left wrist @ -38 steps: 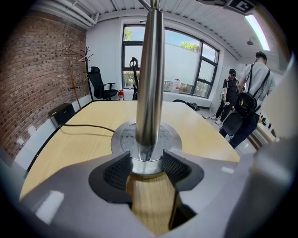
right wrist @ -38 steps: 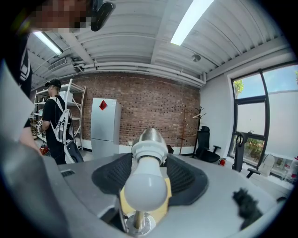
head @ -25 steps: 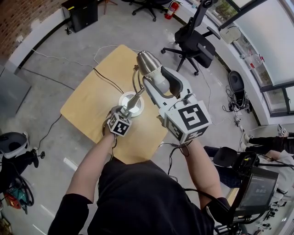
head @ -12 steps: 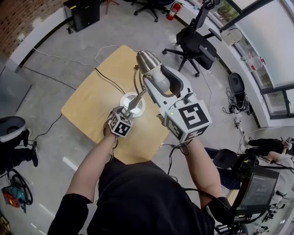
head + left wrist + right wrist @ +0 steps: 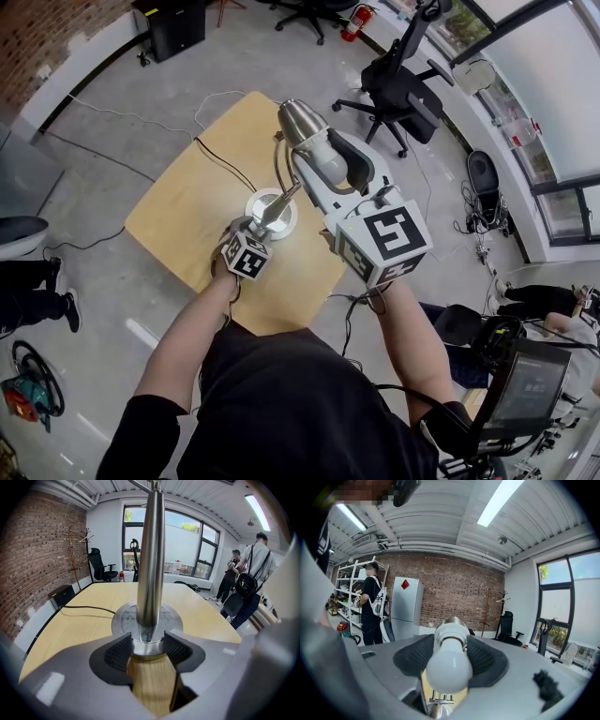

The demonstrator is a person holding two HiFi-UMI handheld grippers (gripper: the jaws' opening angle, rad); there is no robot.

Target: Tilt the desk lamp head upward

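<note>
The metal desk lamp stands on the wooden table (image 5: 178,211), its round base (image 5: 255,202) near the middle. In the head view my left gripper (image 5: 271,215) is low at the foot of the pole. In the left gripper view that gripper (image 5: 147,648) is shut on the collar at the bottom of the pole (image 5: 150,559), above the base disc (image 5: 123,618). My right gripper (image 5: 317,155) is up at the silver lamp head (image 5: 302,121). In the right gripper view it (image 5: 450,651) is shut on the lamp head (image 5: 451,631), with the white bulb (image 5: 449,671) pointing at the camera.
A black cable (image 5: 220,161) runs across the table to the lamp. A black office chair (image 5: 401,82) stands beyond the table's far right side. A person's legs (image 5: 28,292) show at the left edge. People stand by the window (image 5: 247,588) and by shelves (image 5: 371,603).
Both grippers and the lamp have kept still. At the left edge of the head view a person has walked on, and the view has shifted slightly.
</note>
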